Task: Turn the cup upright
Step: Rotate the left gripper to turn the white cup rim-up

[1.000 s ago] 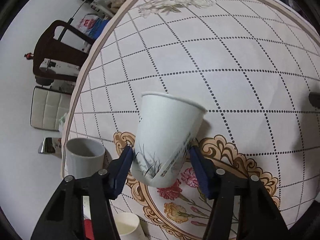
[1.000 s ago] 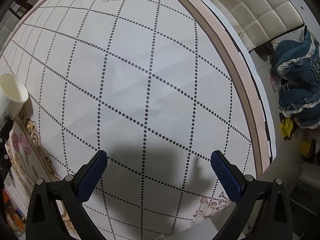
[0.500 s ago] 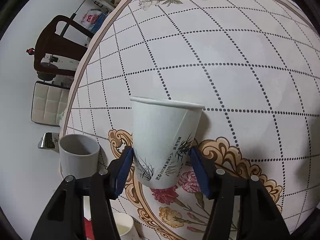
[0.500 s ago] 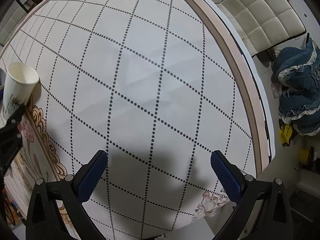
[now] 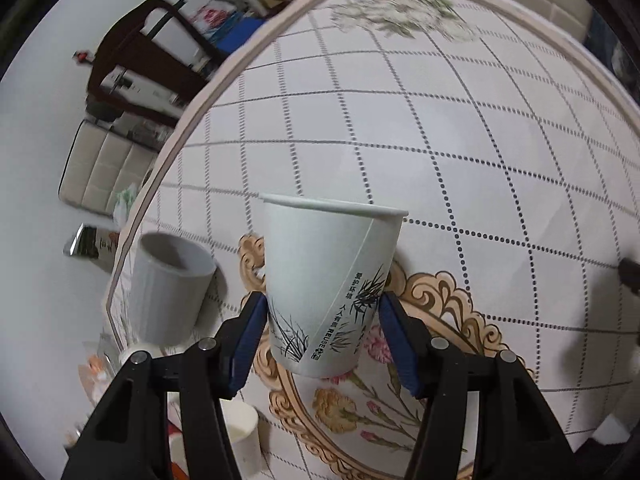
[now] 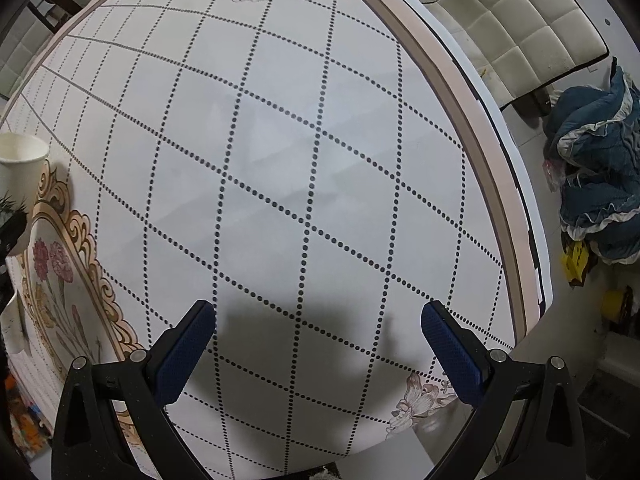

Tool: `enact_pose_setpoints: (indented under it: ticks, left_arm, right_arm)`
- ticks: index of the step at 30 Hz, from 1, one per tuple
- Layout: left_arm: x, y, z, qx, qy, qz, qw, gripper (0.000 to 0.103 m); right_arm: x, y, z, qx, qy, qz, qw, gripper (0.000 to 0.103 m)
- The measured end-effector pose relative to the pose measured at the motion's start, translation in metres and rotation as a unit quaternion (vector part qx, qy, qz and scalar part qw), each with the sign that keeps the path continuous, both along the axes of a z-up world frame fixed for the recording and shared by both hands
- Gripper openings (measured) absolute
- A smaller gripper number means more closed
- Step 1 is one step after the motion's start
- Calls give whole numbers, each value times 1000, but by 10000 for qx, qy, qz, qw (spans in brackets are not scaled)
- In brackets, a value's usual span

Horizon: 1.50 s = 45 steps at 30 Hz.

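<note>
A white paper cup (image 5: pixel 328 284) with a bamboo print and Chinese text stands upright, rim up, between the blue pads of my left gripper (image 5: pixel 322 332), which is shut on its lower half. Whether its base touches the table I cannot tell. The cup also shows at the far left of the right wrist view (image 6: pixel 18 168). My right gripper (image 6: pixel 318 344) is open and empty over the dotted-grid tablecloth (image 6: pixel 304 184), well to the right of the cup.
A grey mug (image 5: pixel 168 288) stands at the table's left edge, close to the left finger. Another white cup (image 5: pixel 240 444) sits below the left gripper. Chairs (image 5: pixel 104 172) (image 6: pixel 528 36) and a blue bundle of cloth (image 6: pixel 596 176) lie beyond the table edges.
The cup in my left gripper has turned from tilted to upright, rim level. The left view has swung slightly right. The right gripper has stayed open and drifted a little.
</note>
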State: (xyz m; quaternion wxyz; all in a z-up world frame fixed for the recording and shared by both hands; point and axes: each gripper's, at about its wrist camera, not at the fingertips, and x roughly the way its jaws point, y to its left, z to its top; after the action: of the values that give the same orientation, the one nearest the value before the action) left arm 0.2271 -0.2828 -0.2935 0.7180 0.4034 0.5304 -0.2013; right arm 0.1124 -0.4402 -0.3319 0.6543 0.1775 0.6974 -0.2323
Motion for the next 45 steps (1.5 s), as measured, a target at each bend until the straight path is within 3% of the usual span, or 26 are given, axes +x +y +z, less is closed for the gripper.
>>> enact_pose_setpoints:
  ticks: [6, 12, 15, 18, 20, 22, 25, 28, 34, 38, 45]
  left_arm:
    - [-7, 39, 25, -427, 218, 1032, 9935, 55]
    - [-39, 86, 28, -907, 767, 2265, 9668, 55]
    - [-57, 104, 21, -1275, 1210, 2848, 9423, 55]
    - [-72, 120, 8, -1620, 1645, 3423, 9108, 55]
    - [-78, 133, -4, -1879, 1946, 3823, 8836, 55]
    - [-82, 143, -13, -2044, 2122, 4126, 8620, 55]
    - [-89, 149, -27, -2149, 2258, 4346, 8449, 55]
    - [-91, 150, -36, -2168, 2312, 4420, 8392, 56]
    - [-87, 149, -43, -2130, 2355, 4318, 8442, 59]
    - [-84, 148, -47, -1948, 2236, 4196, 8579, 91]
    - [-82, 140, -48, -1927, 2229, 4096, 8634, 94]
  right_arm:
    - [8, 18, 13, -15, -124, 208, 9997, 103]
    - [5, 46, 34, -106, -310, 347, 9989, 103]
    - [-3, 57, 41, -157, -348, 432, 9983, 103]
    - [-10, 69, 41, -213, -318, 552, 9977, 103]
    - [-17, 74, 40, -234, -291, 607, 9975, 103]
    - [-22, 76, 40, -264, -276, 609, 9974, 103]
    - [-32, 74, 35, -253, -222, 544, 9979, 103]
    - [-42, 71, 29, -262, -159, 490, 9983, 103]
    - [-56, 62, 22, -265, -73, 344, 9990, 103]
    - [-56, 58, 18, -269, -37, 308, 9992, 103]
    - [-59, 51, 15, -284, -37, 292, 9992, 103]
